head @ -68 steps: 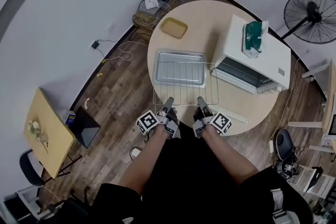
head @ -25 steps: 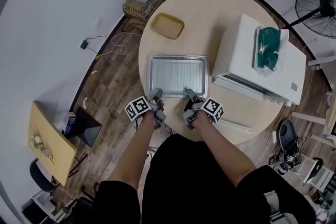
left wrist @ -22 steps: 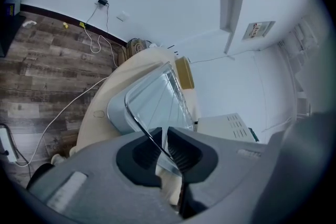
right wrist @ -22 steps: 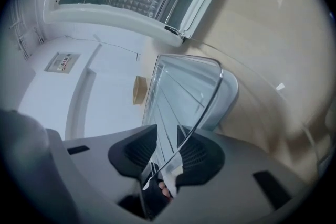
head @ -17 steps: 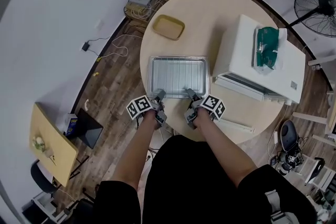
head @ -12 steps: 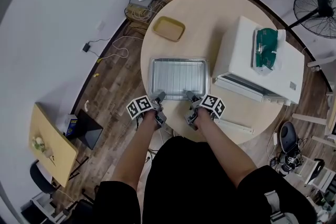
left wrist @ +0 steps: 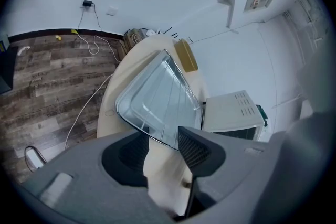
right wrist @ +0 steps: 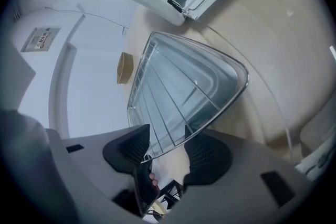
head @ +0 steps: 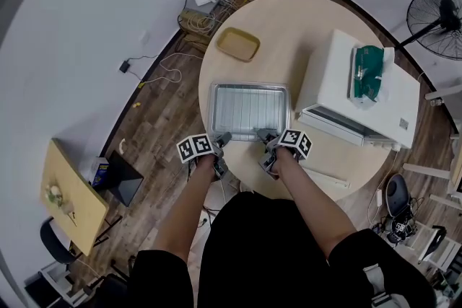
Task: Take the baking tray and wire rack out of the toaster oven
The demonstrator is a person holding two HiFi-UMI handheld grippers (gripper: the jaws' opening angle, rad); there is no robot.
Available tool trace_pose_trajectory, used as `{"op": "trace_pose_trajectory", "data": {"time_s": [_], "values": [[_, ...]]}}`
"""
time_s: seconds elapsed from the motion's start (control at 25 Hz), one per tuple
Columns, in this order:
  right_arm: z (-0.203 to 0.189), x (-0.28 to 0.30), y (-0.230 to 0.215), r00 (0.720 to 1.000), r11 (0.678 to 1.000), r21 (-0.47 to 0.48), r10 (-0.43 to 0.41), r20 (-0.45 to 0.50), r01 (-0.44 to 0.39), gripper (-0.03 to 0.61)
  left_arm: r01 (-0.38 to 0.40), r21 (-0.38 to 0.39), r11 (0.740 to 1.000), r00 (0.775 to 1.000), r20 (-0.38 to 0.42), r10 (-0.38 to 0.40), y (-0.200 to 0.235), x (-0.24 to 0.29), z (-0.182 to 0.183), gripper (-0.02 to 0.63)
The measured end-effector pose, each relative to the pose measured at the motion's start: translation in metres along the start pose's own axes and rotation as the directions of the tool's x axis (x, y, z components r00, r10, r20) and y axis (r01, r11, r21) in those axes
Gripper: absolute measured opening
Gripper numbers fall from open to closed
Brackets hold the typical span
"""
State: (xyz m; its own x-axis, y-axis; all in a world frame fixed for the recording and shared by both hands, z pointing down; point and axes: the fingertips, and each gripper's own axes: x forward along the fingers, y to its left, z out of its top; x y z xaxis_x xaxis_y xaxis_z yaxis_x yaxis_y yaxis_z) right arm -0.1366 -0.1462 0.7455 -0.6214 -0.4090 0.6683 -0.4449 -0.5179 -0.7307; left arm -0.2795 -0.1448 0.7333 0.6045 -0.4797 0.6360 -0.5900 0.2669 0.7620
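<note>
1. The baking tray (head: 214,109) lies flat on the round bench (head: 289,32), left of the toaster oven (head: 339,76); its long axis runs left to right in the head view, one long rim towards the person.
2. The wire rack (head: 242,112) rests on the tray, its bars running from the near rim to the far one.
3. The oven's door hangs open (a green packet (head: 367,74) sits on top); a tan dish (head: 239,44) lies beyond the tray.
4. Both forearms (head: 189,202) reach forward side by side, tilted downward; the left gripper (head: 223,137) and right gripper (head: 264,135) meet the near rim.
5. Both pairs of jaws have just been opening; each stands apart with the rim between, not clamped.
</note>
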Motion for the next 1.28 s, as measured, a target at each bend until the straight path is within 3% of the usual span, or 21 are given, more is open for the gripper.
{"op": "trace_pose_trajectory", "data": {"time_s": [0.16, 0.4, 0.68, 1.08, 1.28], "values": [[0.001, 0.001, 0.002, 1.0, 0.999, 0.051, -0.015, -0.015, 0.016, 0.19, -0.024, 0.024, 0.999, 0.999, -0.021, 0.024, 0.001, -0.001, -0.002, 0.161], [-0.001, 0.0, 0.002, 0.998, 0.998, 0.027, -0.054, -0.036, 0.055, 0.236, -0.064, 0.08, 0.995, 0.996, -0.063, 0.069, 0.001, 0.001, -0.006, 0.164], [-0.007, -0.006, -0.004, 0.993, 0.991, 0.06, -0.118, -0.031, 0.12, 0.295, -0.058, -0.022, 0.998, 0.998, -0.027, 0.058, 0.012, 0.002, -0.012, 0.17], [-0.005, -0.004, 0.006, 0.999, 0.998, 0.033, -0.049, -0.023, 0.05, 0.293, -0.03, -0.026, 0.999, 0.998, 0.053, 0.031, 0.007, -0.005, -0.001, 0.17], [-0.003, -0.009, 0.012, 0.999, 0.999, -0.008, -0.033, -0.017, 0.032, 0.293, -0.016, -0.036, 0.999, 0.998, 0.054, 0.018, 0.007, -0.011, -0.005, 0.172]]}}
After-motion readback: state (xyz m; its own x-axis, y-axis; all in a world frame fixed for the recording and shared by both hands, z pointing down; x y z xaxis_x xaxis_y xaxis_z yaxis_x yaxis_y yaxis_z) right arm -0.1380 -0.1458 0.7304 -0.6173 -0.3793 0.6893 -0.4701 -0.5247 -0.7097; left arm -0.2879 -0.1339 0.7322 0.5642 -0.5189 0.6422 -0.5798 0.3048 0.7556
